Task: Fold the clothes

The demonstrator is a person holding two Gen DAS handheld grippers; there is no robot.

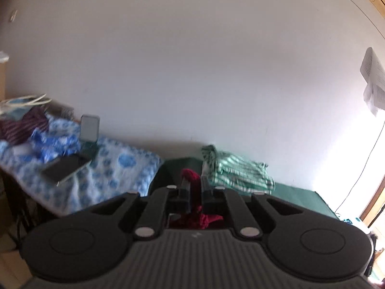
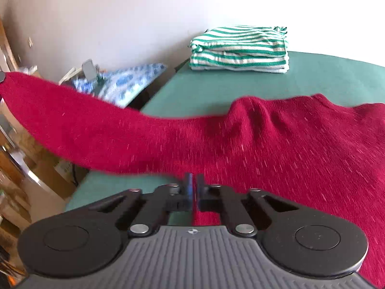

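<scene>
Left gripper (image 1: 194, 183) clamping red sweater (image 1: 192, 175)

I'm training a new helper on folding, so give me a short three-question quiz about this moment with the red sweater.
1. True or false: the left claw is shut on the red sweater.
2. Which garment is already folded by the wall?
A. blue floral cloth
B. green-and-white striped garment
C. red sweater
3. Fill in: the sweater's body lies on the ____ table cover.

Key:
1. True.
2. B, the striped garment.
3. Green; the table cover shows beyond the sweater.
</scene>
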